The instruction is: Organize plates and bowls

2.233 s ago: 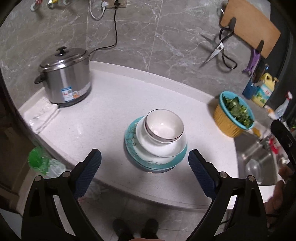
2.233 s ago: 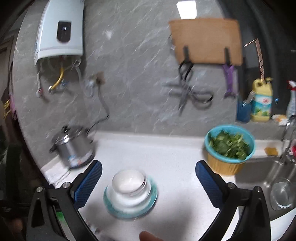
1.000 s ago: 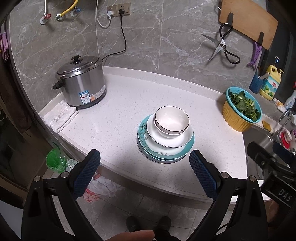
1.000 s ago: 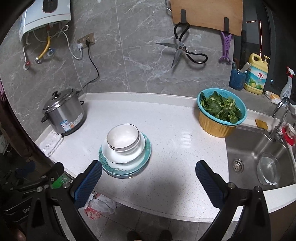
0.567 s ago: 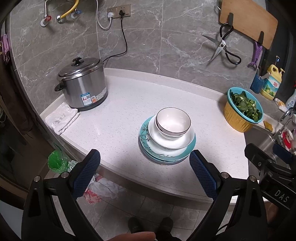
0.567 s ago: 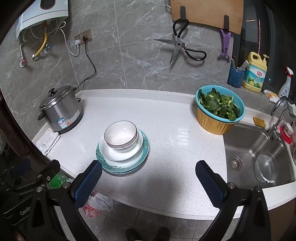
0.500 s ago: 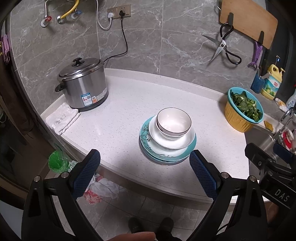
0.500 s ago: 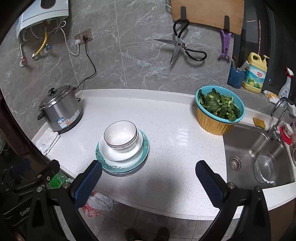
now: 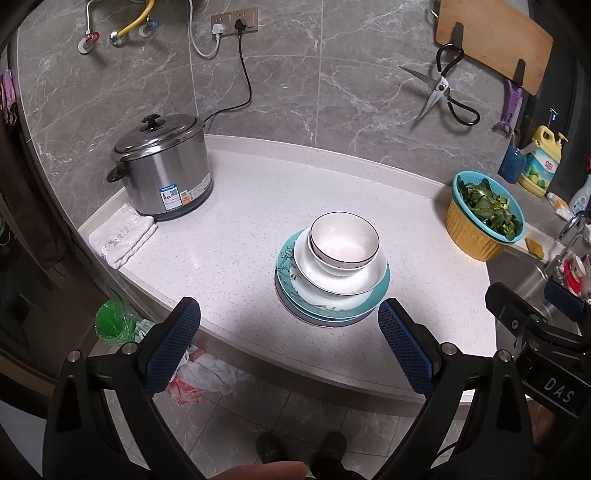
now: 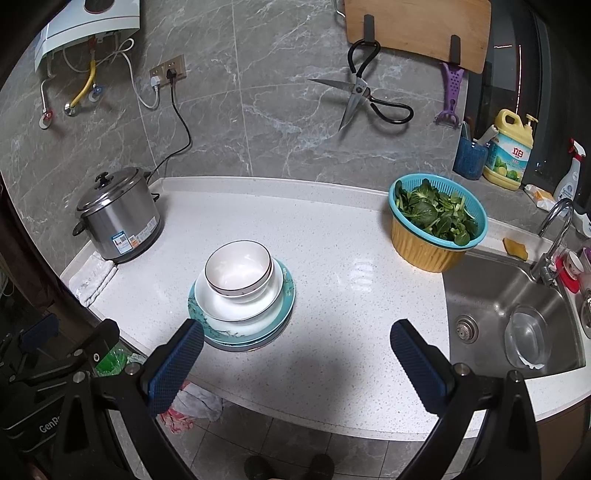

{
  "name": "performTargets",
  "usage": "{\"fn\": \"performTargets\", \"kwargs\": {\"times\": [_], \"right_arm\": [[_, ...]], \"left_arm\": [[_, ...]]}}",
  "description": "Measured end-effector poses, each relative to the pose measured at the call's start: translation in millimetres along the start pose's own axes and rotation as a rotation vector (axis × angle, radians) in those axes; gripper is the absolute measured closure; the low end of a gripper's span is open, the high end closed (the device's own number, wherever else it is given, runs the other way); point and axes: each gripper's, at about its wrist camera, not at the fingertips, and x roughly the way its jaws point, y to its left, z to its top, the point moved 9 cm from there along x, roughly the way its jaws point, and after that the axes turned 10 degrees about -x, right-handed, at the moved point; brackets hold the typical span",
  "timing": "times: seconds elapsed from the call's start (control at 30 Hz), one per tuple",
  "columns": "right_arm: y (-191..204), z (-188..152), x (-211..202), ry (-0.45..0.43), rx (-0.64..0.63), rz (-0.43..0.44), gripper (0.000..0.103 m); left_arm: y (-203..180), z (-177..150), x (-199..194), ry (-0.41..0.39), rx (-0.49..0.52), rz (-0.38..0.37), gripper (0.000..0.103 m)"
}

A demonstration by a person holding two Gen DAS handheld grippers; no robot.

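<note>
A stack of dishes sits near the front of the white counter (image 9: 258,206): a small white bowl with a dark rim (image 9: 344,239) in a wider white bowl (image 9: 341,282), on a teal patterned plate (image 9: 295,273) with more plates under it. The stack shows in the right wrist view too, with the small bowl (image 10: 238,267) on top and the teal plate (image 10: 286,295) below. My left gripper (image 9: 289,345) is open and empty, held back from the counter edge in front of the stack. My right gripper (image 10: 295,358) is open and empty, to the right of the stack.
A steel rice cooker (image 9: 162,166) and a folded white cloth (image 9: 123,236) stand at the left. A teal and yellow basket of greens (image 10: 437,221) stands at the right, beside the sink (image 10: 517,314). Scissors (image 10: 364,99) and a cutting board (image 10: 417,26) hang on the wall.
Both grippers have pulled back and up from the stack, then held nearly still over the last half second. The stack has not moved.
</note>
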Motion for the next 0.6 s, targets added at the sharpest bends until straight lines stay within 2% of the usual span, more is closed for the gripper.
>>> {"fn": "performTargets", "kwargs": {"times": [0.6], "right_arm": [[1.3, -0.3, 0.7, -0.001, -0.002, 0.001, 0.0]], "left_arm": [[1.4, -2.8, -2.2, -0.003, 0.005, 0.008, 0.005]]}}
